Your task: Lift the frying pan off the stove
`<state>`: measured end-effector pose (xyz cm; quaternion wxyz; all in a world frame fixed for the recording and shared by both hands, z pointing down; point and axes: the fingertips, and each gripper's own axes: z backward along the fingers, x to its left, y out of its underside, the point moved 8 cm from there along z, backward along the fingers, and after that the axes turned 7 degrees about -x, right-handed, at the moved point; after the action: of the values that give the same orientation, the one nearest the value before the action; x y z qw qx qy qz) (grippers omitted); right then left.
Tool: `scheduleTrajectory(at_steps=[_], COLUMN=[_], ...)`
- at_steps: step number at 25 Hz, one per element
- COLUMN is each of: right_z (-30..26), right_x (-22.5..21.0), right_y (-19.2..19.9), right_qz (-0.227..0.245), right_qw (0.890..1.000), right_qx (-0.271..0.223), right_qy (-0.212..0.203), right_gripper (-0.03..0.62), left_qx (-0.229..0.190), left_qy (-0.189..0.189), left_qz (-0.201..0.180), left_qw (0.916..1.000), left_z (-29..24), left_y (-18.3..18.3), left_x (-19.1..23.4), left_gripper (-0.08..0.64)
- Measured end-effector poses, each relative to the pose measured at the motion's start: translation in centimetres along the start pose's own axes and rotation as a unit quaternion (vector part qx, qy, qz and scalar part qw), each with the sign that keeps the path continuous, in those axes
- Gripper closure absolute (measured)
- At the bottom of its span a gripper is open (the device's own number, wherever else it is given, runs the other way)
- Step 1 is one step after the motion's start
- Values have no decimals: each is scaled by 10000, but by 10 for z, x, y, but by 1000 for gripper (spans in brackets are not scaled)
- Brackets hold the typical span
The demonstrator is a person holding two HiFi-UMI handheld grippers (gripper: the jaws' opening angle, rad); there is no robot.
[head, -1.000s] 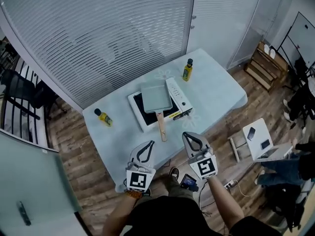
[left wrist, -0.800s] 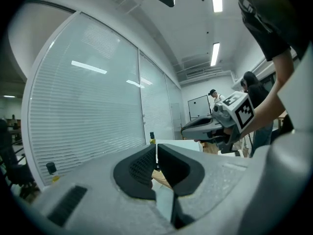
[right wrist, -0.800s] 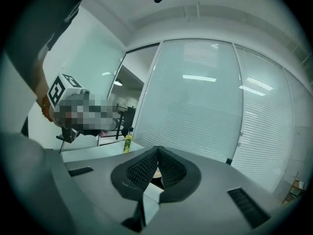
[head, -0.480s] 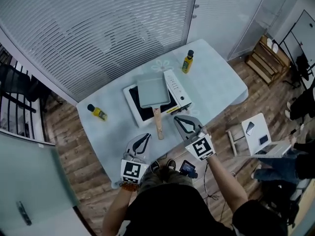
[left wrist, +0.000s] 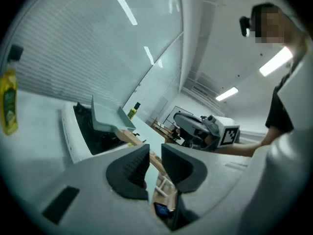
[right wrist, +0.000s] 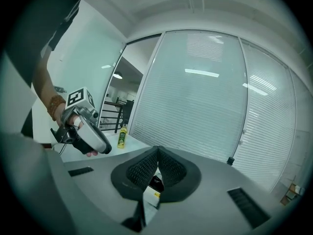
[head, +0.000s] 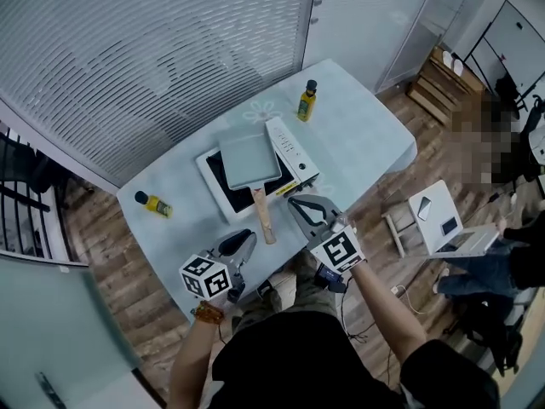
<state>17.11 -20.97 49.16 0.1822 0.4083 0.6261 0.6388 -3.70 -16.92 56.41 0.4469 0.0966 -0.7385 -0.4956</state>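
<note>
Pan: I see it (head: 247, 158) sitting on the stove (head: 215, 187), mid-tabletop (head: 362, 143), with its wooden handle (head: 261, 220) pointing back at me.
Left tongs: (head: 243, 239) low and left of the handle's end. The jaws have just been opening to a narrow gap, with nothing between them.
Right tongs: (head: 295, 203) jaws pressed together and empty, the tips near the stove's front corner, right of the handle.

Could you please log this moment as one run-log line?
frying pan: on stove | left gripper: jaws just opening, empty | right gripper: shut, empty
</note>
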Motion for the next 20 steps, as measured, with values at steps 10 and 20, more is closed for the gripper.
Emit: scheduleTrajectory(at_steps=[10,20], right_z=[-20,-28], right_x=[-19,-23], right_y=[17,23], right_qz=[3,-260], right_qw=[9993,9987], right_qx=[1,20], right_qy=[-370,-448], right_gripper=[591,592], left_qx=[214,169], left_qy=[564,891], left_qz=[2866,3782], left_qw=[9561,9213], left_z=[-24,-48], left_y=[41,49], left_x=[34,31], left_gripper=[302,296])
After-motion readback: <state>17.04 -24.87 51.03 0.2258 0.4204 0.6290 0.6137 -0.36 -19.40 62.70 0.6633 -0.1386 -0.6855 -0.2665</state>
